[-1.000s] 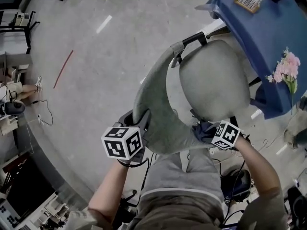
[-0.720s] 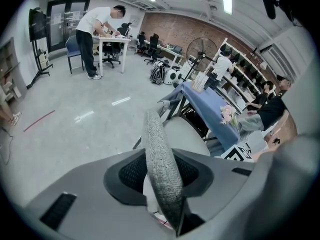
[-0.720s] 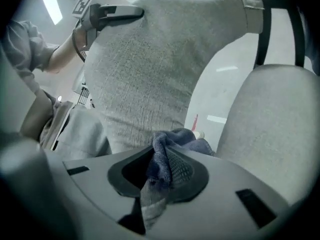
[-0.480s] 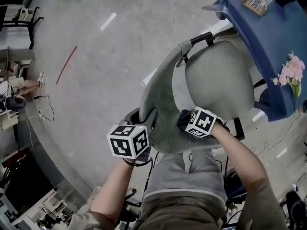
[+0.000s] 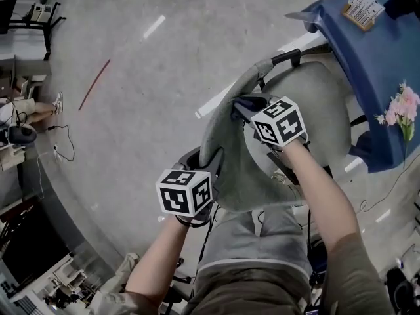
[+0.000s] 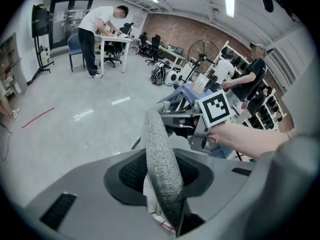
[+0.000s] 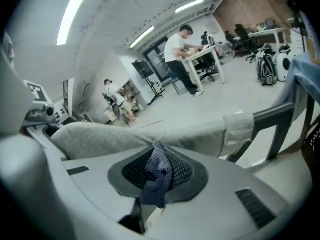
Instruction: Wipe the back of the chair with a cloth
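Observation:
The chair's curved grey backrest (image 5: pixel 226 153) arcs around its grey seat (image 5: pixel 325 100). My left gripper (image 5: pixel 202 161) is shut on the backrest's near edge, and in the left gripper view that fabric edge (image 6: pixel 161 166) stands pinched between the jaws. My right gripper (image 5: pixel 248 108) is shut on a dark blue cloth (image 5: pixel 244 102) and holds it against the backrest's inner face, near the far upper end. In the right gripper view the cloth (image 7: pixel 156 176) hangs bunched between the jaws, touching the backrest (image 7: pixel 120 134).
A blue-covered table (image 5: pixel 367 51) stands to the right of the chair, with pink flowers (image 5: pixel 400 104) and a small box (image 5: pixel 364 6) on it. A red strip (image 5: pixel 94 84) lies on the grey floor. Cables and equipment crowd the left edge. A person (image 6: pixel 97 29) works at a far desk.
My right gripper has swept the cloth from the backrest's near right end up along its inner face to the far end. The left gripper has kept its hold.

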